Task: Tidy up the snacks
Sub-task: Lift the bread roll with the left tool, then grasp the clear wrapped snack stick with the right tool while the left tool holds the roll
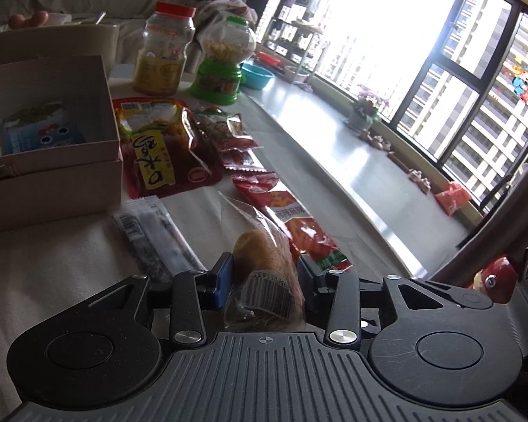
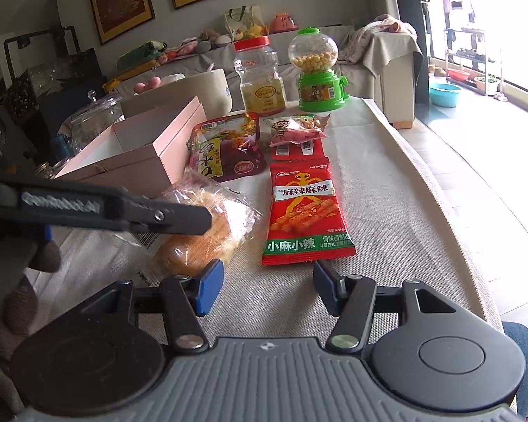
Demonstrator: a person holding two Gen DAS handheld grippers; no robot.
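Our left hand-held gripper (image 1: 265, 274) is clamped on a golden bread bun sealed in a clear crinkly wrapper (image 1: 264, 267): the blue pads (image 1: 225, 274) press its two sides, the barcode label faces the camera, and the bun's long axis runs straight ahead along the fingers. Our right hand-held gripper (image 2: 264, 288) stands open with nothing between its pads, hovering over bare cloth on the counter (image 2: 387, 183).

The move we judge comes next turns on one relation. From the left gripper the open pale pink cardboard box (image 1: 70, 147) lies ahead and to the left, just past a long clear packet with a dark filling (image 1: 151, 235) that lies flat between them. The left hand is nearer the box, and it already holds the bun, so the carry falls to it, up and over the box's near wall.

The left view alone looks into the box, where a blue-and-white packet (image 1: 42, 133) already lies. The right view alone shows the left gripper from the side as a dark arm over the bun, and reads the red chilli-strip pouch with a yellow figure (image 2: 304, 211) squarely, lying lengthwise just ahead of the right gripper. We cannot tell whether the bun still touches the cloth.
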